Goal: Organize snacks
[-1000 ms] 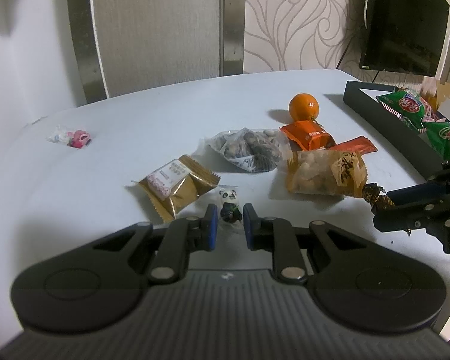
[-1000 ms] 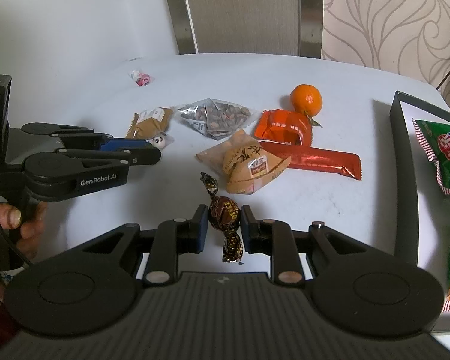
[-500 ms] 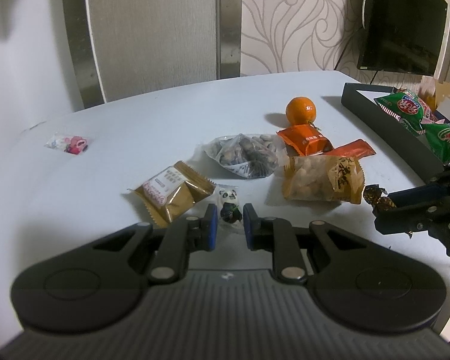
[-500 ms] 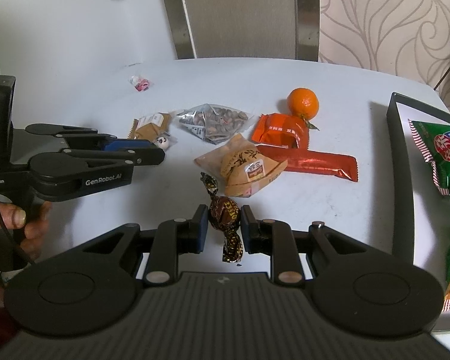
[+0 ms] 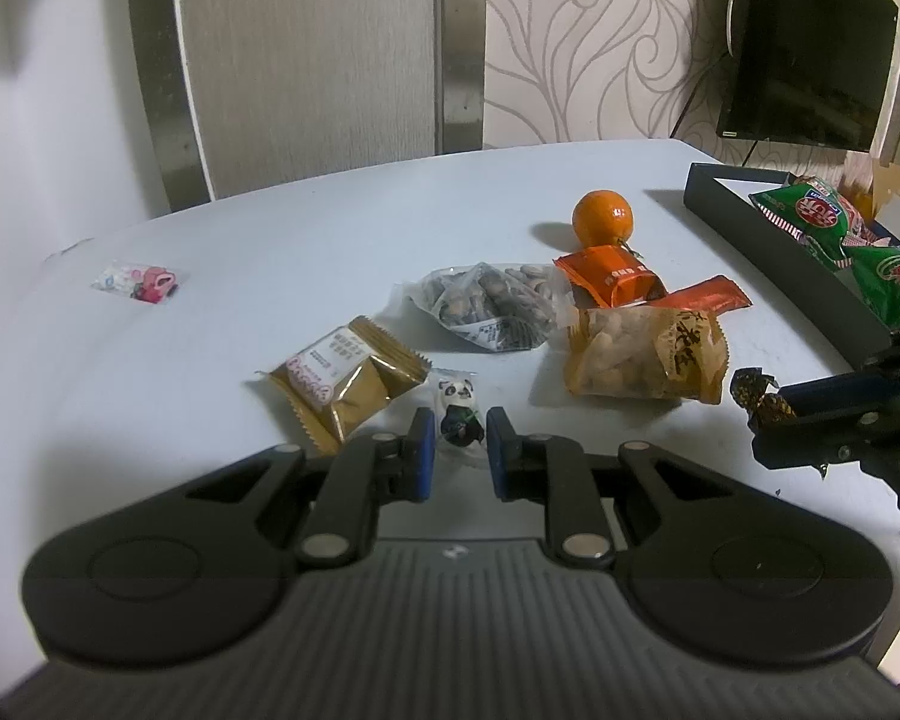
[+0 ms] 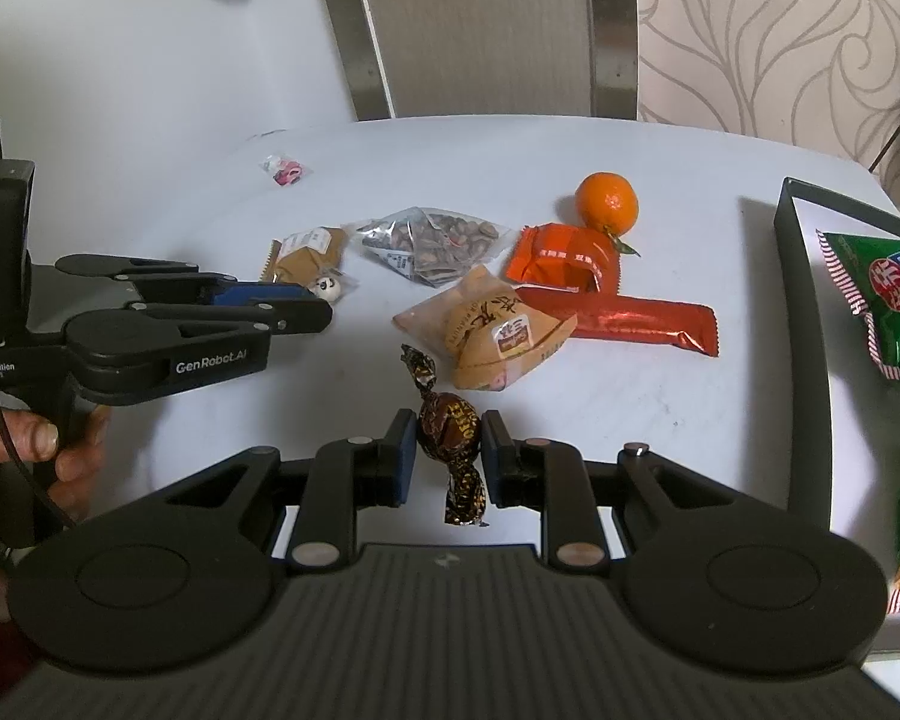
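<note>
My left gripper [image 5: 456, 450] is shut on a small panda candy [image 5: 459, 408] near the table's front; it also shows in the right wrist view [image 6: 306, 306]. My right gripper [image 6: 449, 450] is shut on a brown wrapped chocolate candy [image 6: 449, 432], lifted off the table; it shows in the left wrist view [image 5: 768, 414]. On the white table lie a brown biscuit pack [image 5: 345, 375], a clear seed bag [image 5: 489, 306], a peanut bag [image 5: 645, 351], an orange packet [image 5: 612, 276], a red bar [image 6: 624, 321], a tangerine [image 5: 603, 219] and a pink candy [image 5: 138, 283].
A black tray [image 6: 801, 324] stands at the right with green snack bags [image 6: 888, 294] in it. A grey chair back [image 5: 306, 60] and patterned wall rise behind the table. A dark screen [image 5: 810, 42] hangs at the far right. A hand [image 6: 36, 438] holds the left gripper.
Both grippers have risen slightly and drawn back with their candies; the table items appear a little farther away. The grips have not changed.
</note>
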`<move>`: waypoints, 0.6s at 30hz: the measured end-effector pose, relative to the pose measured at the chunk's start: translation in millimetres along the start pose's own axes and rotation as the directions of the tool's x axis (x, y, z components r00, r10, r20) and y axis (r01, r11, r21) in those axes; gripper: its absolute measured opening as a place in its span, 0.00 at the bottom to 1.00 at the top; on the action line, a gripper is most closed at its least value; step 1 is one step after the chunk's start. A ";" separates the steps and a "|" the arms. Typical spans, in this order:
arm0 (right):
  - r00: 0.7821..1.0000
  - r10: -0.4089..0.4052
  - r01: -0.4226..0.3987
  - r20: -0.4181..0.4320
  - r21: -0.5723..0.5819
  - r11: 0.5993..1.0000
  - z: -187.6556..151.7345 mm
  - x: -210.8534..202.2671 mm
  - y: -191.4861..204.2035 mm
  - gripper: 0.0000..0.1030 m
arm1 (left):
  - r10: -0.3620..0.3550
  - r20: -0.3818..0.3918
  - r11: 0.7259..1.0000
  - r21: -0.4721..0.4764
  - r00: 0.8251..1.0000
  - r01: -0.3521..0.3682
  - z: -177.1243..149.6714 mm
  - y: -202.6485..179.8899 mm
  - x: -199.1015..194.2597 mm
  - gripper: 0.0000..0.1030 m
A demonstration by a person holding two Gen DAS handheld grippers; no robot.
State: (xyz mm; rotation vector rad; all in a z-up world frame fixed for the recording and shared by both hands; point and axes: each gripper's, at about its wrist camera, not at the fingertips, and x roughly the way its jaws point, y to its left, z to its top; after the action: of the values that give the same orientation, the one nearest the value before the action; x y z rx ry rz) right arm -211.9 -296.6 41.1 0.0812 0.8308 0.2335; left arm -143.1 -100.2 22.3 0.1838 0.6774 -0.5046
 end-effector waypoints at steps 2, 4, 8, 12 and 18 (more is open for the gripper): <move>1.000 0.000 0.000 0.001 0.000 1.000 -0.1 0.3 0.0 0.26 | -0.001 0.000 1.000 -0.001 1.000 0.001 -0.3 0.0 -0.1 0.21; 1.000 0.000 0.000 -0.001 0.001 1.000 -0.2 0.7 0.2 0.26 | 0.000 0.000 1.000 -0.002 1.000 0.000 -0.4 0.2 -0.2 0.21; 1.000 0.000 0.000 -0.001 0.004 1.000 -0.5 0.6 -0.5 0.26 | 0.000 -0.002 1.000 -0.003 1.000 0.000 -0.6 0.4 -0.3 0.21; 1.000 0.001 -0.001 0.000 0.006 1.000 -0.1 1.0 0.3 0.26 | 0.001 0.000 1.000 -0.004 1.000 -0.001 -0.6 1.6 -0.2 0.21; 1.000 0.004 -0.004 0.004 0.008 1.000 1.0 1.0 1.4 0.26 | 0.006 0.002 1.000 -0.006 1.000 -0.006 -0.7 2.8 -1.0 0.21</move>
State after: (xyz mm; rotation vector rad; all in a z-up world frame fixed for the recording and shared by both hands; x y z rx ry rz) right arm -210.8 -295.0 41.2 0.0905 0.8273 0.2339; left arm -142.7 -97.1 22.4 0.1799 0.6764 -0.4966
